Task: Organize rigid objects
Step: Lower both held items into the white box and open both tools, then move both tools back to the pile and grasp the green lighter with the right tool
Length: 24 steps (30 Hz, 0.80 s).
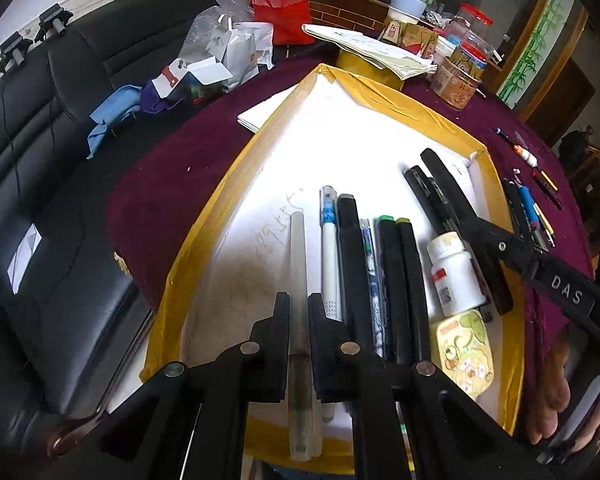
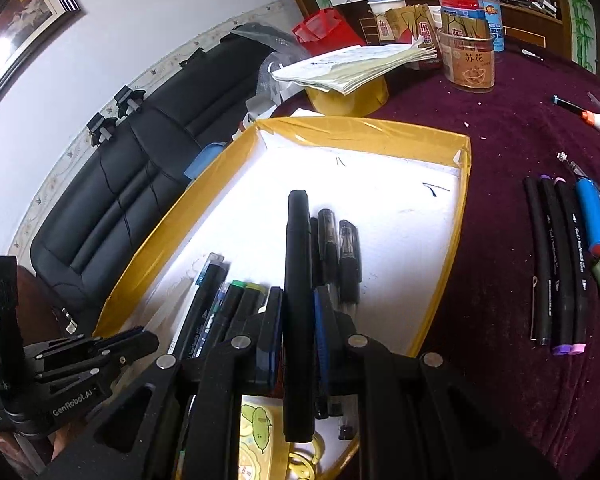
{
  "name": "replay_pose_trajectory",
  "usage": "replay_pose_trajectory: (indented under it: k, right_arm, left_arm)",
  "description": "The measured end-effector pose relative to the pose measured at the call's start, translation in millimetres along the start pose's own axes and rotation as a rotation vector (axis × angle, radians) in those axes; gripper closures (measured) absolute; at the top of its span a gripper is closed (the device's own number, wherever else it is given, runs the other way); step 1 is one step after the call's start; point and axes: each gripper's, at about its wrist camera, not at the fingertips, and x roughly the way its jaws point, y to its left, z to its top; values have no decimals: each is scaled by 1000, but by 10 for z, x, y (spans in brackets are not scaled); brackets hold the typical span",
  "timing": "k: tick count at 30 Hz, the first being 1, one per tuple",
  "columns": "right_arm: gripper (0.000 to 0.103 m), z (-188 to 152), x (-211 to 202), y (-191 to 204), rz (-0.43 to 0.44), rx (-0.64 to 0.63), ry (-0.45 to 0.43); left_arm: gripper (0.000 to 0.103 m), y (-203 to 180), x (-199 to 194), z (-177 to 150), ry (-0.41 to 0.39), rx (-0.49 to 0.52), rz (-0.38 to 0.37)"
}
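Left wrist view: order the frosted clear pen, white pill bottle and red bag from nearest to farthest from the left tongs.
1. Frosted clear pen: clamped in the left tongs.
2. White pill bottle: in the tray, off to the right.
3. Red bag: far back, beyond the tray.

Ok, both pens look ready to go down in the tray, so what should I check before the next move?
1. Left hand-held gripper shut on the translucent pen: ok.
2. Right hand-held gripper shut on the black marker: ok.
3. Both pens over the yellow-rimmed tray: ok.
4. Bare tray floor beside the row of pens, left of it in the left wrist view, for the translucent pen: ok.
5. Black marker clear of the two black pens under it: cannot tell.
6. White bottle clear of the right gripper: cannot tell.
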Motion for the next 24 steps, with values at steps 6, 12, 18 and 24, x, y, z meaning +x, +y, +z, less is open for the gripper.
replay_pose_trajectory:
  k: [6, 12, 18, 24]
  right_arm:
    - [83, -26, -1, -22, 14, 23, 1]
    - [69, -130, -364, -49, 79, 30, -57]
    - [62, -399, -877, -232, 70, 41, -130]
    - [61, -615, -1231, -617, 22, 99, -166]
  left_arm:
    - [72, -24, 18, -56, -18, -14, 32]
    - [47, -325, -305, -150, -127, 40, 75]
    - [43, -912, -568, -278, -191, 151, 71]
    - [43, -1431, -658, -369, -207, 240, 63]
